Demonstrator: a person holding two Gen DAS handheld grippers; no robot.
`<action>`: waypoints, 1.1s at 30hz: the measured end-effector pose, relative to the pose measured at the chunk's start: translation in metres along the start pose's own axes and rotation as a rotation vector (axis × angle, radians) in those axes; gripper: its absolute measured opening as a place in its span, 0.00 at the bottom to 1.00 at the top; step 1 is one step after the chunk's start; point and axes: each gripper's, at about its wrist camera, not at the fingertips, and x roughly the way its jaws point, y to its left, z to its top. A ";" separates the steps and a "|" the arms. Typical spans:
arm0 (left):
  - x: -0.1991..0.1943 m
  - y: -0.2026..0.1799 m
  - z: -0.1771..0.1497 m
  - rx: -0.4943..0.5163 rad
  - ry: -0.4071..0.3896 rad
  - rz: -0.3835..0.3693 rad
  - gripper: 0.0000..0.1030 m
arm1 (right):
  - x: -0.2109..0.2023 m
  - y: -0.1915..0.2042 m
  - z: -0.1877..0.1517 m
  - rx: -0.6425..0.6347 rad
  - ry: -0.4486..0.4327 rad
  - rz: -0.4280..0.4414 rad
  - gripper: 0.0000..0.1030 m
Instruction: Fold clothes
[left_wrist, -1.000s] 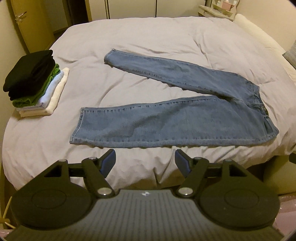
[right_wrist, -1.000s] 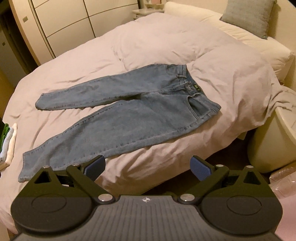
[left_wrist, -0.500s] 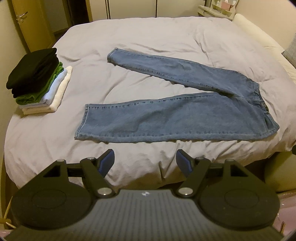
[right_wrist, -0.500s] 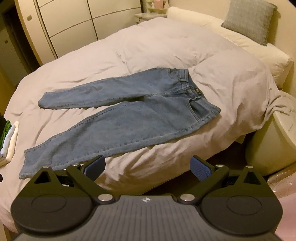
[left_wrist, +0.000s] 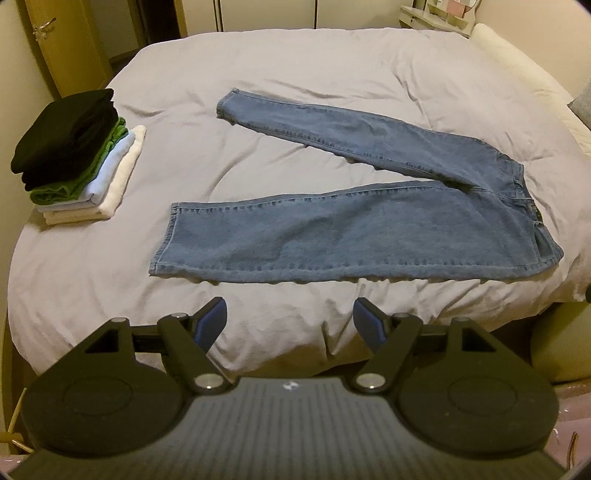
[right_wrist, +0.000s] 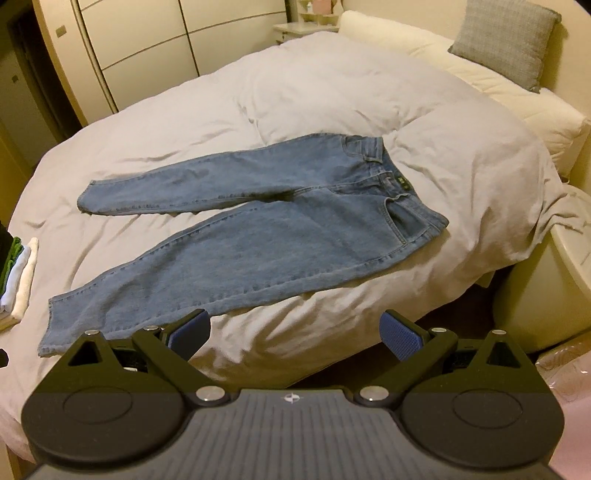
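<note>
Left gripper (left_wrist: 289, 320) and right gripper (right_wrist: 294, 335), jaws apart, apparently empty.

Dim, warm yellow room light in both your views; soft shadows under the jeans (left_wrist: 369, 229) hem; fisheye bends the duvet (right_wrist: 332, 96) edges; near gripper housing slightly blurred

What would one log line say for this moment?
left hand-held gripper: open | right hand-held gripper: open | jeans: flat, unfolded | folded stack: beside

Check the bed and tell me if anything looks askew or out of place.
Nothing damaged or spilled. The jeans lie flat on the duvet with legs splayed in a V. The folded stack leans slightly, its layers stepped rather than flush.
</note>
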 end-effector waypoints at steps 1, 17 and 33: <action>0.003 -0.001 0.003 0.001 0.001 -0.004 0.71 | 0.003 -0.001 0.002 0.004 0.002 0.000 0.98; 0.102 -0.092 0.093 0.082 -0.008 -0.119 0.70 | 0.107 -0.057 0.075 0.050 0.041 0.057 0.97; 0.269 -0.257 0.236 0.187 0.083 -0.255 0.57 | 0.310 -0.136 0.246 -0.171 0.225 0.231 0.67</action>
